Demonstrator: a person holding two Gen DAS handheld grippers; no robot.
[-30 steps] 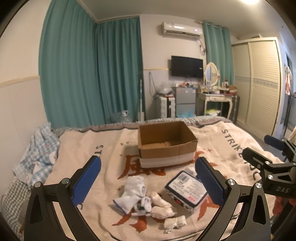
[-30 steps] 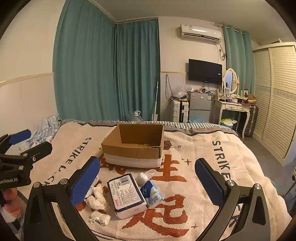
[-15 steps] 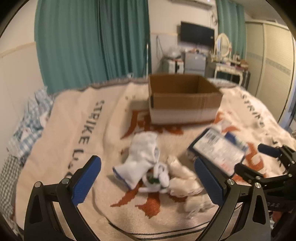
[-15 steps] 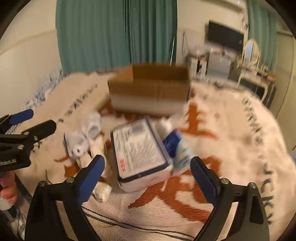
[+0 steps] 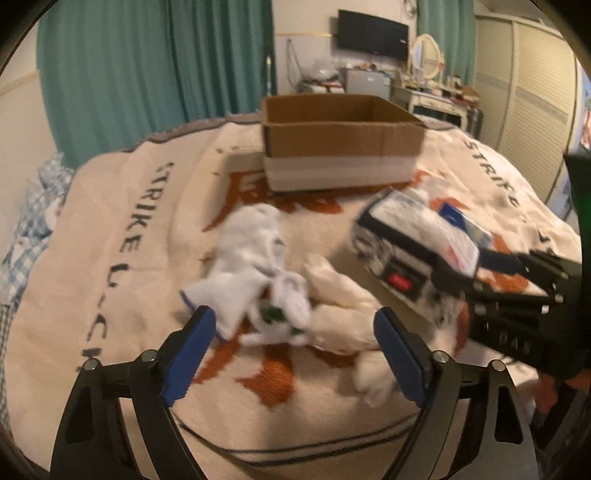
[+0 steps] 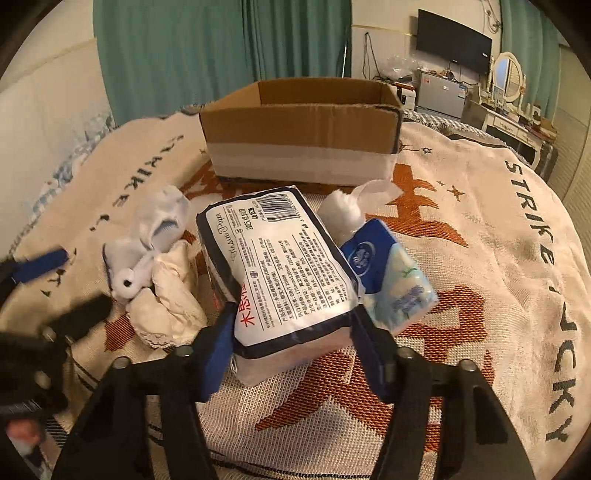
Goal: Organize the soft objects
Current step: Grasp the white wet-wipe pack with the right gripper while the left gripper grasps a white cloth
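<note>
An open cardboard box (image 5: 341,142) (image 6: 303,136) stands on the blanket-covered bed (image 6: 480,229). In front of it lie a large tissue pack (image 6: 280,266) (image 5: 413,236), a blue tissue packet (image 6: 391,273), a white wad (image 6: 341,212), and a pile of white and cream socks (image 5: 280,280) (image 6: 155,266). My right gripper (image 6: 291,343) has closed around the near end of the large tissue pack, pads touching its sides. My left gripper (image 5: 295,354) is open, just in front of the sock pile, not touching it.
A checked cloth (image 5: 26,218) lies at the bed's left edge. Teal curtains (image 5: 147,74), a TV (image 5: 373,33), a dressing table (image 5: 436,96) and a wardrobe (image 5: 535,85) stand beyond the bed. The right gripper shows in the left wrist view (image 5: 517,288).
Both grippers moved forward and down toward the items. The right gripper's jaws narrowed onto the large tissue pack. The left gripper came close to the socks, still open.
</note>
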